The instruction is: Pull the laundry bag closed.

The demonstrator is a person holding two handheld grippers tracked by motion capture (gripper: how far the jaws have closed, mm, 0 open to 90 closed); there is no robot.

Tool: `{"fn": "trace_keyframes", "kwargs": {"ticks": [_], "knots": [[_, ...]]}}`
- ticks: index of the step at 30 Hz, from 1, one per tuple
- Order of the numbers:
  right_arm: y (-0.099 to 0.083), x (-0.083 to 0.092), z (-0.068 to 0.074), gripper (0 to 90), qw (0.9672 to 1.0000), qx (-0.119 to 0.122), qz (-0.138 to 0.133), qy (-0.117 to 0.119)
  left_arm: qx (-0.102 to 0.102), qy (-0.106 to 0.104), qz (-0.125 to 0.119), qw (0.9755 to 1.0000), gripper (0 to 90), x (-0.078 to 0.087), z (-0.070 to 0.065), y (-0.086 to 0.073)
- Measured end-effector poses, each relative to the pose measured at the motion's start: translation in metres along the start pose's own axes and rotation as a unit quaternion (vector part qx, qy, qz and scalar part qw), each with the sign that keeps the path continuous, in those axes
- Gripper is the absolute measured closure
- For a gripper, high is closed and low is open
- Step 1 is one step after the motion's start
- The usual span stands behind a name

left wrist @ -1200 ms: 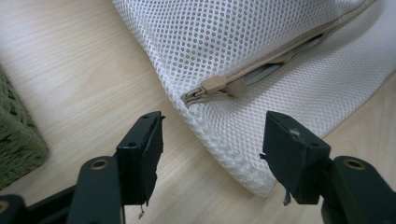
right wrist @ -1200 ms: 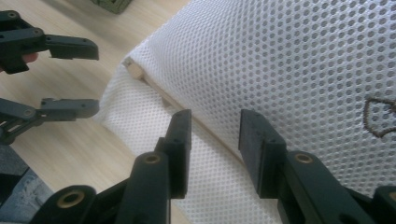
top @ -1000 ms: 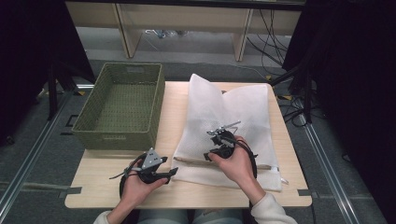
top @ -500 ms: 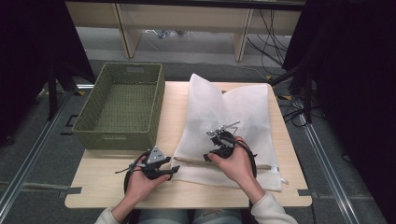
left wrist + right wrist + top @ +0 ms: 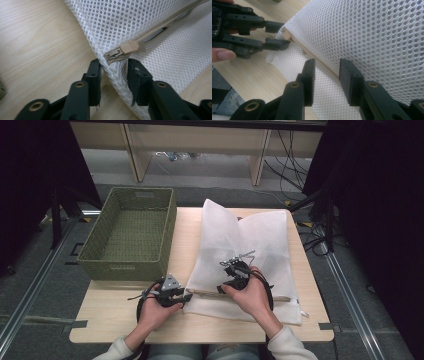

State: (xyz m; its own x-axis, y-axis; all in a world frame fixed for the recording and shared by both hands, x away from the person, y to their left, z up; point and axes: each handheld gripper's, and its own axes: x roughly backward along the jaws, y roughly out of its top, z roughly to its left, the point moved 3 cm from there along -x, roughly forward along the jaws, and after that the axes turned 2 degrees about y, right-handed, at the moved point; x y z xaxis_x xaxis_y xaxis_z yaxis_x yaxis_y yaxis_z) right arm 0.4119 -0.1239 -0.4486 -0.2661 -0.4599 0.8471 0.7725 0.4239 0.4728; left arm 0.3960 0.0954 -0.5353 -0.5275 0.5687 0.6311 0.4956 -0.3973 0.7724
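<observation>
A white mesh laundry bag [image 5: 250, 240] lies flat on the wooden table [image 5: 115, 320]. Its beige zipper pull [image 5: 131, 47] sits at the near left corner. My left gripper [image 5: 187, 296] [image 5: 113, 67] is at that corner with a fold of mesh just under the pull between its jaws. The jaws have just been closing and still stand apart around the fold. My right gripper [image 5: 223, 282] [image 5: 325, 66] hovers open over the bag's near edge, and the zipper strip [image 5: 312, 53] runs between its jaws. The right gripper view also shows the left gripper [image 5: 278, 33] flanking the bag's corner.
A green woven basket [image 5: 130, 235] with nothing in it stands on the table's far left, just beyond my left hand. Bare table lies along the near edge in front of the bag. Dark curtains and cables surround the table.
My left gripper has slid right, from bare table to the bag's near left corner, and its jaws have narrowed around the mesh. The right gripper and the bag have stayed put.
</observation>
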Motion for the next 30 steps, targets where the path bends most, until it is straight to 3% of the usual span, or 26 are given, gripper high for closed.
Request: {"fn": "trace_keyframes", "kwargs": {"ticks": [1, 3, 6, 7, 9, 10, 11, 13, 14, 16, 17, 18, 19, 20, 21, 22, 23, 30], "knots": [[0.0, -0.001, 0.0, 66.8, 1.0, -0.002, -0.001, 0.002, -0.007, -0.001, 0.001, 1.0, 68.4, 0.001, 0.0, 0.0], [0.0, -0.002, 0.002, 67.1, 1.0, -0.003, -0.002, 0.002, 0.0, -0.014, 0.003, 0.9999, 76.3, 0.001, -0.006, 0.0], [-0.001, -0.006, 0.006, 67.9, 1.0, -0.004, 0.005, 0.005, 0.006, -0.034, -0.002, 0.9994, 79.7, 0.006, -0.019, -0.001], [-0.002, -0.007, 0.009, 68.4, 1.0, -0.005, 0.007, 0.003, -0.001, -0.038, -0.002, 0.9993, 80.1, 0.008, -0.022, -0.001], [-0.003, -0.011, 0.012, 69.4, 0.9997, -0.005, 0.009, 0.02, 0.005, -0.05, -0.005, 0.9987, 80.3, 0.011, -0.03, -0.002], [-0.004, -0.013, 0.014, 70.0, 0.9997, -0.003, 0.009, 0.021, 0.02, -0.057, -0.018, 0.998, 80.5, 0.011, -0.035, -0.002], [-0.005, -0.015, 0.016, 70.7, 0.9994, 0.002, 0.014, 0.033, 0.018, -0.061, -0.016, 0.9978, 80.5, 0.013, -0.037, -0.002], [-0.007, -0.019, 0.02, 71.2, 0.9987, 0.0, 0.021, 0.047, 0.04, -0.078, -0.024, 0.9959, 80.7, 0.013, -0.046, -0.002], [-0.008, -0.02, 0.023, 71.2, 0.998, -0.015, 0.026, 0.055, 0.028, -0.076, -0.026, 0.9963, 80.7, 0.013, -0.046, -0.002], [-0.01, -0.021, 0.024, 70.8, 0.9975, -0.004, 0.027, 0.065, 0.038, -0.076, -0.028, 0.996, 80.7, 0.013, -0.049, -0.002], [-0.011, -0.02, 0.026, 70.4, 0.9972, -0.008, 0.026, 0.07, 0.026, -0.082, -0.019, 0.9961, 80.7, 0.014, -0.049, -0.002], [-0.013, -0.019, 0.03, 70.1, 0.9962, -0.032, 0.027, 0.076, 0.03, -0.078, -0.022, 0.9963, 80.7, 0.013, -0.051, -0.001], [-0.012, -0.02, 0.028, 70.0, 0.9964, -0.015, 0.024, 0.08, 0.031, -0.078, -0.022, 0.9962, 80.7, 0.013, -0.052, -0.001], [-0.013, -0.02, 0.029, 70.0, 0.9963, -0.019, 0.025, 0.08, 0.027, -0.074, -0.031, 0.9964, 80.7, 0.013, -0.053, -0.001], [-0.013, -0.022, 0.03, 70.0, 0.9961, -0.016, 0.027, 0.083, 0.017, -0.068, -0.024, 0.9973, 80.8, 0.013, -0.052, -0.001], [-0.013, -0.023, 0.03, 70.1, 0.9958, -0.014, 0.024, 0.087, 0.028, -0.071, -0.026, 0.9967, 80.8, 0.013, -0.053, 0.0], [-0.015, -0.024, 0.033, 70.3, 0.9952, -0.03, 0.031, 0.088, 0.029, -0.068, -0.033, 0.9967, 80.9, 0.013, -0.054, 0.0], [-0.015, -0.03, 0.033, 76.3, 0.9949, -0.023, 0.022, 0.096, 0.033, -0.066, -0.044, 0.9963, 81.7, 0.012, -0.056, 0.002]]}}
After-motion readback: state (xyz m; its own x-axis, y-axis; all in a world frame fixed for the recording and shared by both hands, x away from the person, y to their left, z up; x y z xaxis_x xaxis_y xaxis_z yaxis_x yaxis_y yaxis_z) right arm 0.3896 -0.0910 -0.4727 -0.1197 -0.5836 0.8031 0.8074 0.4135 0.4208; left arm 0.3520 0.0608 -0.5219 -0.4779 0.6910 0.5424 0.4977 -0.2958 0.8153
